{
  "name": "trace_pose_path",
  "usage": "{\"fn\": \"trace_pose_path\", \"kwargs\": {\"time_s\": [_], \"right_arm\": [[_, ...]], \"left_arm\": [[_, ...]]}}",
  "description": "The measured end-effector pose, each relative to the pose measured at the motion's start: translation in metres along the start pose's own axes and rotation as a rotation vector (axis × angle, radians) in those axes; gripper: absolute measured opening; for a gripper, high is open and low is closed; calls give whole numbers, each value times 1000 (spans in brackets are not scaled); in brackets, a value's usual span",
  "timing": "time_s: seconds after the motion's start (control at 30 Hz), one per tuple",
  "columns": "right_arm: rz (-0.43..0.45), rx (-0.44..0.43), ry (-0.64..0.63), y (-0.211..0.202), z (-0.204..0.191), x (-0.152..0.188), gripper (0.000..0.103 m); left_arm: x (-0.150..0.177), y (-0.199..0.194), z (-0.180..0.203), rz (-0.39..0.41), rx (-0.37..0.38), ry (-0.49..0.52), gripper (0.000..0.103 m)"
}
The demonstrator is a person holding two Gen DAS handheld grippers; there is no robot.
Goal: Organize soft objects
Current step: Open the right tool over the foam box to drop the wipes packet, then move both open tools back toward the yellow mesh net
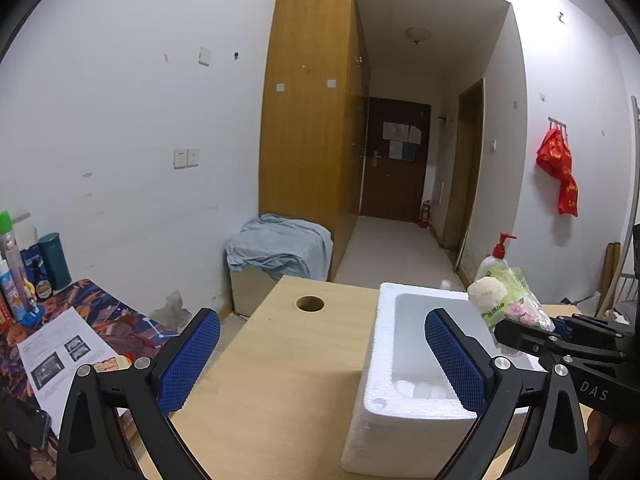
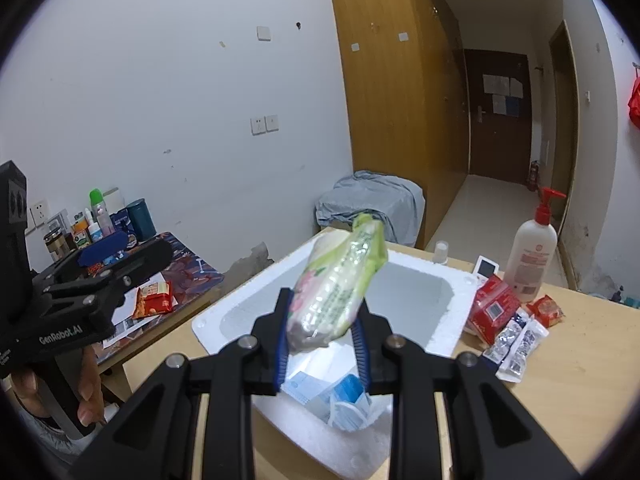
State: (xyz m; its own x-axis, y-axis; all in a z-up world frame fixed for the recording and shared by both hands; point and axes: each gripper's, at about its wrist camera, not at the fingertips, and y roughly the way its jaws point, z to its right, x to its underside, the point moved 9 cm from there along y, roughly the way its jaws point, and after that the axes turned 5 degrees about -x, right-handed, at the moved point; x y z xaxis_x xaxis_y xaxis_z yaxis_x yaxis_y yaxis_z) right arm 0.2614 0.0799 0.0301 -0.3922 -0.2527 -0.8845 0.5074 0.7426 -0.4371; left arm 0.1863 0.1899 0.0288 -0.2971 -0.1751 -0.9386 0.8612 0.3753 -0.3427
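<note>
My right gripper (image 2: 323, 320) is shut on a green and pink soft tissue pack (image 2: 338, 280) and holds it above the white foam box (image 2: 440, 332). The box holds white and blue soft packs (image 2: 332, 396). In the left wrist view the right gripper (image 1: 556, 330) comes in from the right with the pack (image 1: 508, 300) over the box's (image 1: 376, 364) far right rim. My left gripper (image 1: 322, 360) is open and empty, above the wooden table (image 1: 280, 360) at the box's left side.
Red snack packs (image 2: 490, 308), white sachets (image 2: 516, 344) and a lotion pump bottle (image 2: 530, 256) lie right of the box. The table has a round cable hole (image 1: 310, 303). A side table (image 1: 72, 320) with bottles and papers stands at the left.
</note>
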Motion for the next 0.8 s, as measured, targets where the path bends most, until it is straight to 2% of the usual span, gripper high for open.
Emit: {"fn": "trace_pose_path", "kwargs": {"time_s": [0.3, 0.37, 0.43, 0.5, 0.6, 0.8], "right_arm": [[-27, -5, 14, 12, 1, 2, 32], [-30, 1, 13, 12, 1, 2, 38], [-28, 4, 17, 12, 1, 2, 65], [-22, -4, 28, 11, 1, 2, 71], [-14, 16, 24, 7, 2, 1, 79], [-5, 22, 32, -2, 2, 3, 80]], "left_arm": [[2, 1, -6, -5, -4, -12, 102], [2, 0, -6, -5, -6, -14, 102], [3, -1, -6, -6, -6, -17, 102], [2, -1, -6, -4, -5, -18, 102], [2, -1, -6, -5, -4, -19, 102], [5, -8, 1, -5, 17, -6, 102]]}}
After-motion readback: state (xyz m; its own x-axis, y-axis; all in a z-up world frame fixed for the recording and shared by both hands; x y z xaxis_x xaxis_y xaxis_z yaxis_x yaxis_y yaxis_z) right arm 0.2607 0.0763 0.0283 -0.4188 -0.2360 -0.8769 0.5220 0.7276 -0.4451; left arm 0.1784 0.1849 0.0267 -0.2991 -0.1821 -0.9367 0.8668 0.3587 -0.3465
